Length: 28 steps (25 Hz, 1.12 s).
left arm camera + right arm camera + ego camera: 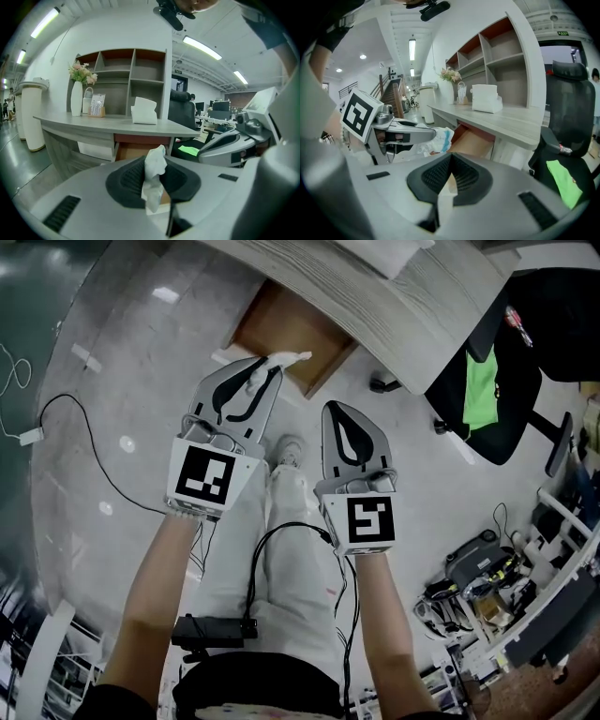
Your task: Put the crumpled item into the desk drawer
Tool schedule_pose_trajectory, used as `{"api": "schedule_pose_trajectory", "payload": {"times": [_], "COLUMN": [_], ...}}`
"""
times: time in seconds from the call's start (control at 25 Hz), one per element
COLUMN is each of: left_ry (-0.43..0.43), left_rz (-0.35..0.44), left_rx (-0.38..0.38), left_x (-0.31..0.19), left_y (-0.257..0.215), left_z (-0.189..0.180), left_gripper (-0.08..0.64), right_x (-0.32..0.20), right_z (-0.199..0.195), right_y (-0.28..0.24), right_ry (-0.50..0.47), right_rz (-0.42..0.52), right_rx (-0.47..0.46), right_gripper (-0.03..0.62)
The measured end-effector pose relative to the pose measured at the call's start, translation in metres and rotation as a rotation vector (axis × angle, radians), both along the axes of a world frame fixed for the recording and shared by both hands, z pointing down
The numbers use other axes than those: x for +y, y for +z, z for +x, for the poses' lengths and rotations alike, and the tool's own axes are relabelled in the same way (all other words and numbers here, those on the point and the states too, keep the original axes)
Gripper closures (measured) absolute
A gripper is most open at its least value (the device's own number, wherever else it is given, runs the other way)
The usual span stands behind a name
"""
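My left gripper is shut on a crumpled white item, which sticks out past its tips. It hangs just short of the front edge of the open wooden desk drawer. In the left gripper view the crumpled item stands pinched between the black pads, with the drawer open under the grey desk top behind it. My right gripper hovers beside the left one, a little nearer to me, jaws together and holding nothing. The right gripper view shows the crumpled item, with a blue mark, near the drawer.
A black office chair with a green item on it stands right of the drawer. On the desk are a white box, a vase of flowers and a shelf unit. Cables lie on the floor at left, and equipment clutter at lower right.
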<state>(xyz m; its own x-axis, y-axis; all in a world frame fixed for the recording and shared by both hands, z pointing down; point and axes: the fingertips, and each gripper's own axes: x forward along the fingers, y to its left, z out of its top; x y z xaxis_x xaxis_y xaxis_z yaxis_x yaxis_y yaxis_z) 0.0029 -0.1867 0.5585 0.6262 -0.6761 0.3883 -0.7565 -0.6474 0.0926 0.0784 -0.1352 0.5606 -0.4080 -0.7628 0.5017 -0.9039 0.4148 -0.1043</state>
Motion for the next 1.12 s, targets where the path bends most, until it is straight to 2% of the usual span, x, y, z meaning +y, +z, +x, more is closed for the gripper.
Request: {"api": "schedule_pose_trajectory", "payload": {"times": [0.56, 0.84, 1.12], "left_ry": [-0.036, 0.015, 0.015], "left_rz": [-0.092, -0.115, -0.125], "left_rx": [0.014, -0.022, -0.040], "left_x": [-0.025, -0.029, -0.029], "left_y": [0.064, 0.083, 0.090], "left_z": [0.004, 0.009, 0.006], "left_gripper": [0.482, 0.464, 0.416], "right_x": [-0.001, -0.002, -0.004], "right_z": [-0.006, -0.012, -0.018], "right_y": [0.017, 0.022, 0.023], "right_ry": [0.018, 0.008, 0.007], "right_rz": [-0.024, -0.029, -0.039], "right_rx": [-0.004, 0.009, -0.002], "right_gripper": [0.588, 0.588, 0.588]}}
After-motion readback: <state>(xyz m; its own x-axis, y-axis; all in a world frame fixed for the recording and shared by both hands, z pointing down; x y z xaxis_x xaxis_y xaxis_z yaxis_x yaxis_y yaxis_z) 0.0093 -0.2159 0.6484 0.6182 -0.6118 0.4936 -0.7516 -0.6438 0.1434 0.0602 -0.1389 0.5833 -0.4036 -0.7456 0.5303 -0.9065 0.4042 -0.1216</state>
